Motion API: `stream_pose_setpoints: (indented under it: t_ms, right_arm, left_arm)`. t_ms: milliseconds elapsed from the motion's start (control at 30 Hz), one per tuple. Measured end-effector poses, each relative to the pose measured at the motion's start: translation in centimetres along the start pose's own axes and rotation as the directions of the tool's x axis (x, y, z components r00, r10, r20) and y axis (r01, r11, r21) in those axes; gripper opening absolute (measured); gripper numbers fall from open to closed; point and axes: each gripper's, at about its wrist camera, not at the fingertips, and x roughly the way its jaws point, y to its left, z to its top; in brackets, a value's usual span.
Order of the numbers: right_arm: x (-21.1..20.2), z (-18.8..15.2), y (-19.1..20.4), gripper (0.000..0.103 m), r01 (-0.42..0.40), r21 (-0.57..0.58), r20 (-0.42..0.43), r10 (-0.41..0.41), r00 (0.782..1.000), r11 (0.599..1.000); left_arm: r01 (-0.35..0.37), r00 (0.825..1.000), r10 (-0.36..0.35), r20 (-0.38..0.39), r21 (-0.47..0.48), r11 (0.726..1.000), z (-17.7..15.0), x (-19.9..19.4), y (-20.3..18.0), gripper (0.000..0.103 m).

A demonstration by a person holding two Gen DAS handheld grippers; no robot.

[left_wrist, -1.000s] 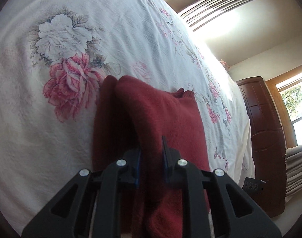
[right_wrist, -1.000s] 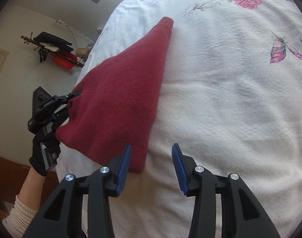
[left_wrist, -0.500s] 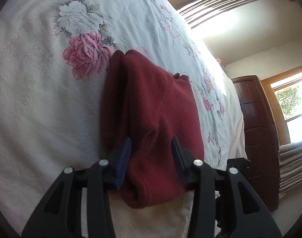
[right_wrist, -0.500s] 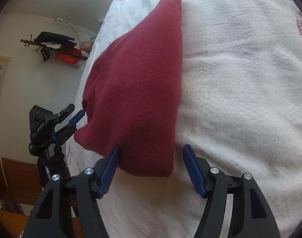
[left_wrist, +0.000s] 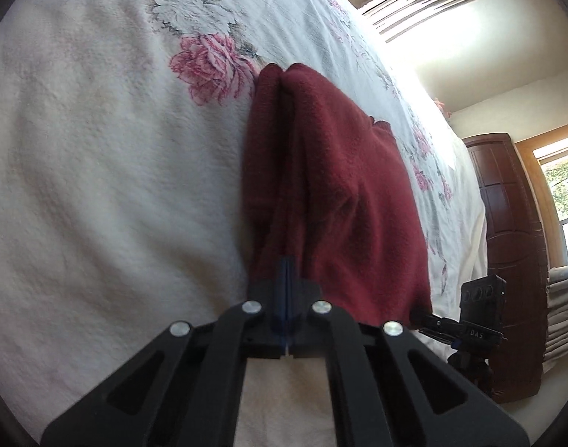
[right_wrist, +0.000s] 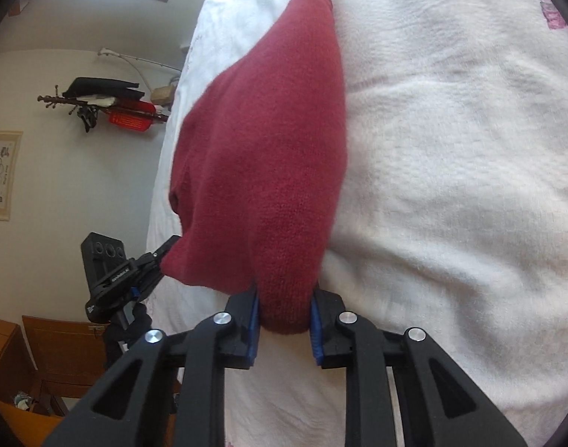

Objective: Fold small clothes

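Dark red knit fills the middle of both views: we see a small sweater (left_wrist: 332,193) lying on the bed (left_wrist: 97,186), whose white spread carries a pink rose print (left_wrist: 213,69) at upper centre of the left wrist view. At the bottom of that frame our left gripper (left_wrist: 286,272) has its fingers (left_wrist: 282,279) pressed together, pinching a fold at the sweater's near edge. In the right wrist view the sweater runs from the top centre down to the bottom centre, where our right gripper (right_wrist: 284,311) clamps a thick bunch of the knit between its blue-lined fingers (right_wrist: 252,320). At the lower left of that frame the left gripper holds the sweater's other near corner, off the bed's edge.
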Motion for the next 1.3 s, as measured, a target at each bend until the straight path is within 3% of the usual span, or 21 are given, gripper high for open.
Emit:
stream_pose_setpoints:
  t_ms: [100,200,267,367,433,500,567,633,700,800,933,1100,1133,1233,1300]
  right_arm:
    - [1.8,-0.2,-1.3,0.022,0.045,0.008,-0.025,-0.044,0.999,0.999]
    - [2.1,-0.1,-1.6,0.022,0.033,0.004,-0.022,-0.033,0.999,0.999]
    - [2.0,0.0,-1.0,0.024,0.054,-0.029,-0.018,-0.055,0.998,0.998]
    - [2.2,0.3,-0.1,0.025,0.081,-0.053,-0.021,-0.083,0.996,0.995]
    - [2.2,0.4,0.1,0.025,0.092,-0.062,-0.020,-0.093,0.995,0.994]
    - [2.2,0.4,0.4,0.026,0.095,-0.065,-0.019,-0.097,0.995,0.993]
    - [2.3,0.4,0.8,0.026,0.096,-0.065,-0.018,-0.097,0.995,0.993]
    - [2.2,0.3,0.5,0.026,0.097,-0.073,-0.019,-0.099,0.995,0.993]
    - [2.1,0.3,0.8,0.026,0.096,-0.082,-0.019,-0.098,0.995,0.992]
    - [1.7,-0.3,1.2,0.027,0.106,-0.117,-0.015,-0.108,0.994,0.987]
    - [2.6,-0.2,2.0,0.027,0.158,-0.131,-0.027,-0.163,0.986,0.979]
    - [2.4,0.0,2.8,0.035,0.179,-0.165,-0.041,-0.188,0.981,0.970]
    - [1.8,0.1,3.2,0.041,0.187,-0.184,-0.027,-0.195,0.980,0.965]
    - [-0.4,0.3,4.3,0.045,0.194,-0.221,0.038,-0.190,0.981,0.956]
    - [-1.3,0.7,4.7,0.050,0.194,-0.226,0.067,-0.184,0.981,0.955]
  left_arm:
    - [-0.013,1.000,0.013,-0.008,-0.036,0.999,-0.2,0.4,1.7,0.000]
    - [0.050,0.999,-0.049,0.007,-0.067,0.997,-0.6,0.0,1.8,0.000]
    - [0.094,0.995,-0.093,0.026,-0.062,0.994,-1.0,-0.9,0.8,0.011]
    - [0.115,0.993,-0.114,0.039,-0.008,0.993,-1.5,-1.6,-1.9,0.047]
    - [0.068,0.998,-0.069,0.011,0.029,0.997,-1.7,-1.0,-3.3,0.061]
    - [0.025,0.999,-0.024,-0.035,0.045,0.999,-1.8,0.3,-3.9,0.063]
    - [-0.042,0.997,0.044,-0.063,0.027,0.999,-1.9,1.5,-3.1,0.049]
    - [-0.021,0.998,0.020,-0.053,-0.017,1.000,-1.6,2.0,-2.1,0.025]
    - [0.039,0.999,-0.040,-0.013,-0.066,0.997,-1.6,1.2,-1.2,0.018]
    - [0.020,0.999,-0.019,0.040,-0.031,0.999,-2.1,-0.1,-0.6,0.011]
    - [-0.007,1.000,0.007,-0.005,-0.041,0.999,-2.0,1.8,1.6,0.010]
    - [-0.009,1.000,0.010,-0.015,0.045,0.999,-1.4,0.7,-0.1,0.020]
    - [-0.009,1.000,0.009,-0.003,0.060,0.998,-1.2,0.0,-0.6,0.027]
    - [-0.038,0.996,0.029,0.082,0.113,0.993,0.5,-2.3,-2.2,0.036]
    - [-0.065,0.993,0.052,0.101,0.131,0.989,2.3,-2.3,-3.2,0.036]
